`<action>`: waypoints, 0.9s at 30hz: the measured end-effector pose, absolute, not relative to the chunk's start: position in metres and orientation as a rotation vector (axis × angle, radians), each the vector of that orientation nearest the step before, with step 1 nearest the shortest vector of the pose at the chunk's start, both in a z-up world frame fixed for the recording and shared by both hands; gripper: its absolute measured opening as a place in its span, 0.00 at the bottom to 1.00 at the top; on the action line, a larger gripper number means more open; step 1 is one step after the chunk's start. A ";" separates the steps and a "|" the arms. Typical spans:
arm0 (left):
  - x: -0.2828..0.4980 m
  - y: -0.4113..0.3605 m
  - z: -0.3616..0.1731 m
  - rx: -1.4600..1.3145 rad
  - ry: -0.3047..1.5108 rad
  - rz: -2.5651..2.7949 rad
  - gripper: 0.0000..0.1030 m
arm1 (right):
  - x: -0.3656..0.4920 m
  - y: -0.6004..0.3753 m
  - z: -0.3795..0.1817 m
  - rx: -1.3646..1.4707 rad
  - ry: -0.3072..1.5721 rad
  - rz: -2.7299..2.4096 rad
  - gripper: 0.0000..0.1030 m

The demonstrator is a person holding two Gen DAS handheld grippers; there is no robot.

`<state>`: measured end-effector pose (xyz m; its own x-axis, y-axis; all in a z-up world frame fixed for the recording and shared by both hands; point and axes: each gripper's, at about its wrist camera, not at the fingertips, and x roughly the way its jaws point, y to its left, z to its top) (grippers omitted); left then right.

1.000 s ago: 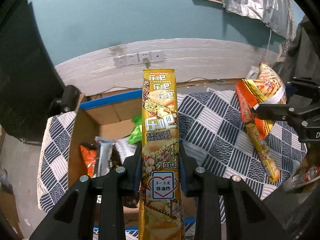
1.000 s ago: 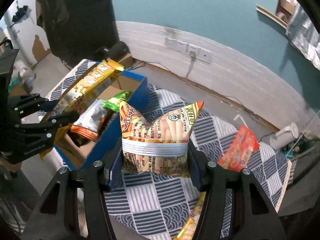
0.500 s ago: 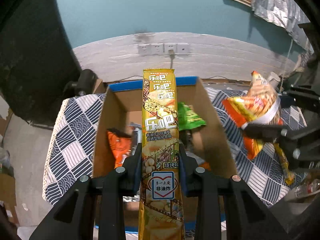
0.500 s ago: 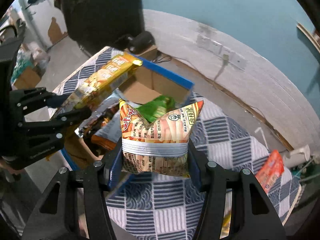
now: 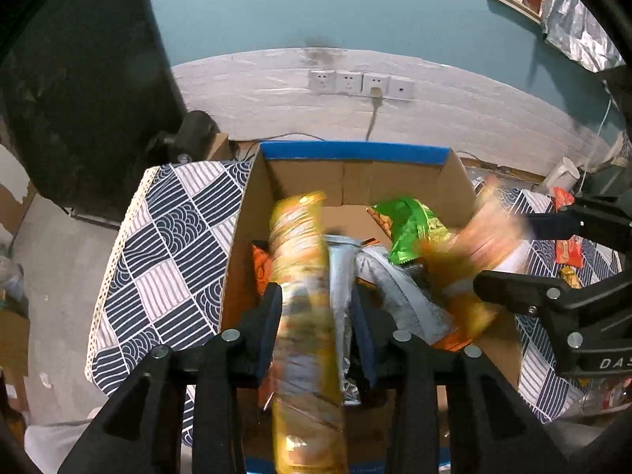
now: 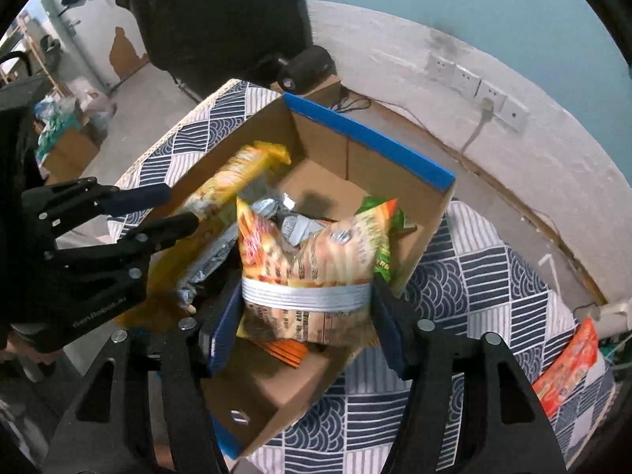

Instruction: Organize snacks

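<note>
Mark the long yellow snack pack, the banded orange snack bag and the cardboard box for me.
long yellow snack pack (image 5: 302, 260), left wrist view, blurred upper wrapper.
banded orange snack bag (image 6: 316, 252), right wrist view, printed front above the band.
cardboard box (image 6: 371, 144), right wrist view, blue far rim.

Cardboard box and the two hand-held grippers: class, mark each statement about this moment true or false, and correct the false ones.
1. The cardboard box has a blue top edge. True.
2. The box holds no snacks yet. False: several packets lie inside, among them a green packet.
3. The long yellow packet lies between the jaws of the left hand-held gripper, above the box. True; the jaws are opening.
4. The right hand-held gripper has a drink bottle between its jaws. False: an orange snack bag with a white band sits there, and the jaws are opening.
5. An orange-red packet lies on the patterned cloth, outside the box. True.
</note>
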<state>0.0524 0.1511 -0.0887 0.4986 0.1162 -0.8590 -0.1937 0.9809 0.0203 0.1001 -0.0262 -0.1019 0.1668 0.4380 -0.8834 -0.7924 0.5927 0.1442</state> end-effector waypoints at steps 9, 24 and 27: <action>0.058 0.140 -0.080 -0.061 1.016 0.185 0.51 | 0.111 -0.055 -0.090 -0.345 1.065 0.851 0.70; 0.080 0.065 -0.067 0.002 1.004 0.064 0.59 | 0.130 -0.149 -0.085 -0.251 1.074 0.699 0.78; 0.085 0.044 -0.063 0.040 0.989 0.042 0.66 | 0.134 -0.171 -0.086 -0.236 1.077 0.661 0.79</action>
<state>0.0852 0.0440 -0.0635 0.5492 0.0541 -0.8339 -0.0176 0.9984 0.0532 0.1343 -0.1714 -0.0863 0.3051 0.3830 -0.8719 -0.6042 0.7856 0.1336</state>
